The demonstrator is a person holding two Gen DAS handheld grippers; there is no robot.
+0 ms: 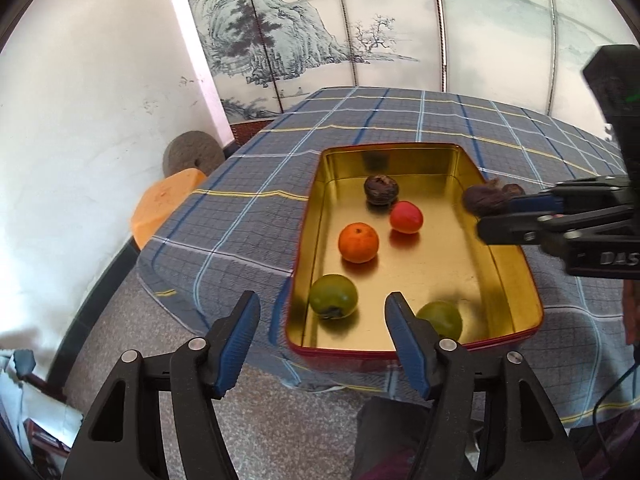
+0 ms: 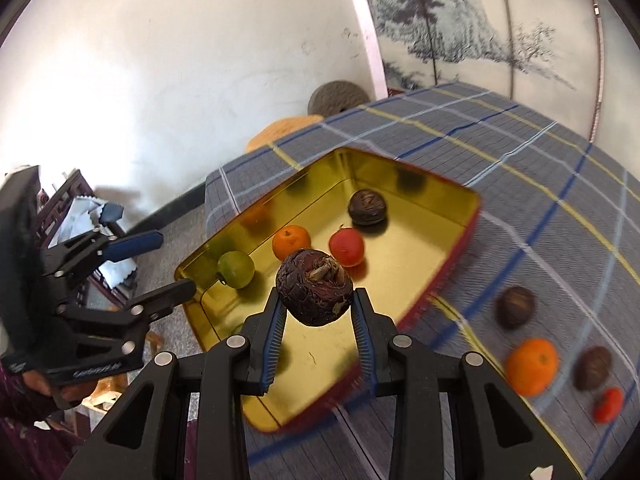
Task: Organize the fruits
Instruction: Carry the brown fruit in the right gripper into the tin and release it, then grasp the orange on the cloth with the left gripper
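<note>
Fruits: 5 lie in the gold tin (image 2: pixel 460 208); a wrinkled dark fruit (image 2: pixel 315 287) hangs over the tin's near end, pinched between the right gripper (image 2: pixel 319 316) fingers, presumably for release inside. Left gripper (image 1: pixel 322 316) fingers spread, holding nothing, just outside the tin's end. 4 more fruits wait on the tabletop (image 2: pixel 520 168) beside the tin.

Plaid tablecloth (image 1: pixel 248 208), painted landscape screen (image 1: pixel 280 40), round grey stone disc (image 1: pixel 192 156), orange stool (image 1: pixel 164 204), white wall (image 1: pixel 100 100)

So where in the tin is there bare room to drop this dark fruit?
The bare gold floor along the tin's right wall, beside the red fruit, is free. The left side, around the orange and green fruit, is crowded.
</note>
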